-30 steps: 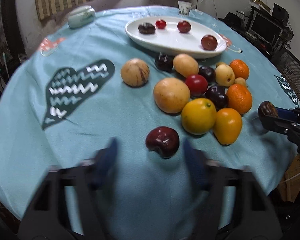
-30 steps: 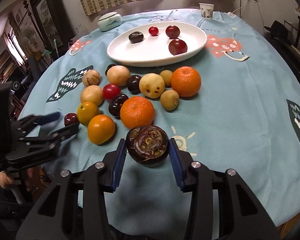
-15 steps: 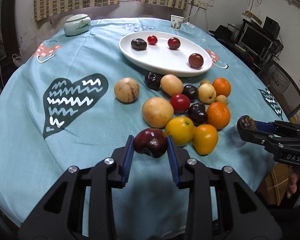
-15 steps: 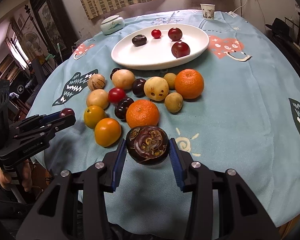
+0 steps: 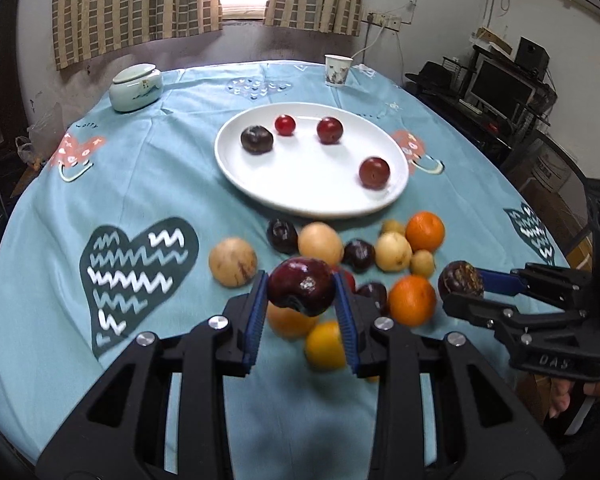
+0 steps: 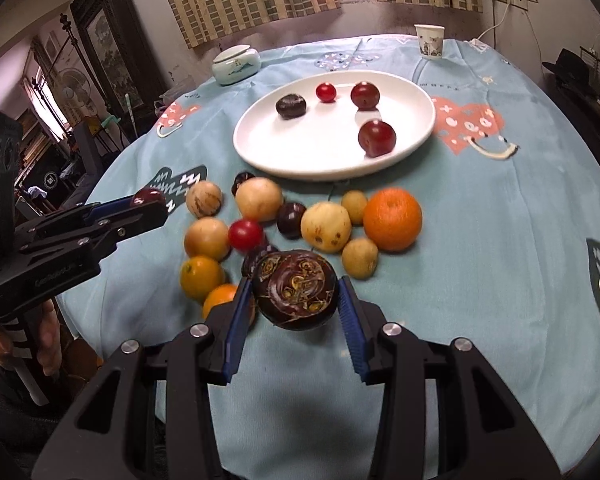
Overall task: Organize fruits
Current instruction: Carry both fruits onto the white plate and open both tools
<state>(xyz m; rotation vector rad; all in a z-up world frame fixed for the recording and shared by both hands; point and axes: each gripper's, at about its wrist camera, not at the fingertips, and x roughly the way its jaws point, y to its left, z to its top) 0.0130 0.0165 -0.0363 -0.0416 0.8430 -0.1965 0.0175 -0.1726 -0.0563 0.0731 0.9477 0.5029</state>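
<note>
My left gripper [image 5: 301,294] is shut on a dark red plum [image 5: 302,286] and holds it in the air above the fruit pile. My right gripper [image 6: 294,300] is shut on a dark purple mangosteen [image 6: 295,289], also held off the table; it shows in the left wrist view [image 5: 460,280] too. A white plate [image 5: 300,188] beyond the pile holds several dark red fruits [image 5: 374,172]. On the cloth lies a pile of oranges [image 6: 392,219], yellow-brown fruits [image 6: 326,227], a red tomato [image 6: 245,234] and dark plums [image 6: 291,220].
A round table under a light blue cloth [image 5: 160,168]. A pale lidded jar [image 5: 136,87] stands at the back left and a paper cup [image 5: 337,70] at the back. Furniture and a monitor [image 5: 500,88] stand to the right of the table.
My left gripper closed on the dark red plum and lifted it off the cloth, moving toward the plate. My right gripper rose with the mangosteen held throughout.
</note>
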